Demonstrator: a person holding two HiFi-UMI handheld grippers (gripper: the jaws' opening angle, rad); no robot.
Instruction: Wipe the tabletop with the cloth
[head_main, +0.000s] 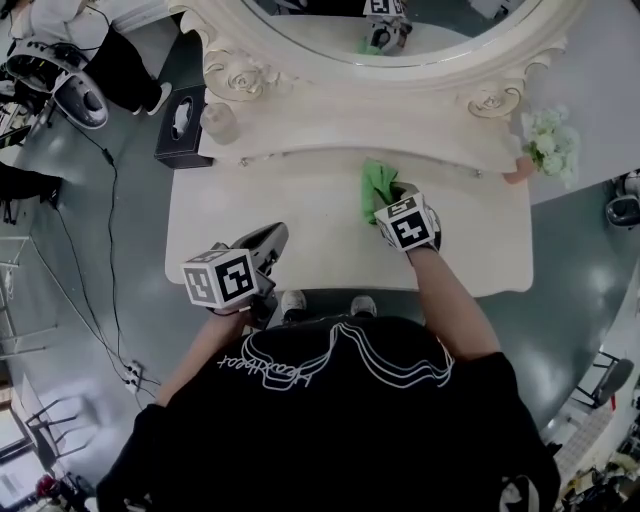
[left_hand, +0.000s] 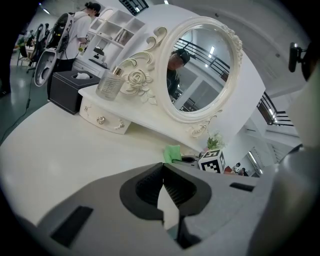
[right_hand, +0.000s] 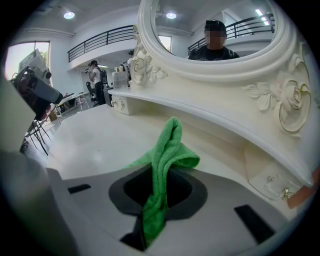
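Note:
A green cloth (head_main: 378, 186) lies bunched on the cream tabletop (head_main: 300, 225) near the raised back shelf. My right gripper (head_main: 392, 200) is shut on the green cloth (right_hand: 162, 165), which runs up between its jaws and folds over onto the table. My left gripper (head_main: 272, 240) hovers over the table's front left part, shut with nothing between its jaws (left_hand: 162, 182). The left gripper view shows the green cloth (left_hand: 173, 153) and the right gripper's marker cube (left_hand: 212, 161) far off.
An ornate oval mirror (head_main: 400, 40) stands on the back shelf (head_main: 340, 140). A glass bottle (head_main: 218, 122) and a black tissue box (head_main: 182, 125) sit at the left end. White flowers (head_main: 550, 140) are at the right end. A cable (head_main: 112, 200) crosses the floor on the left.

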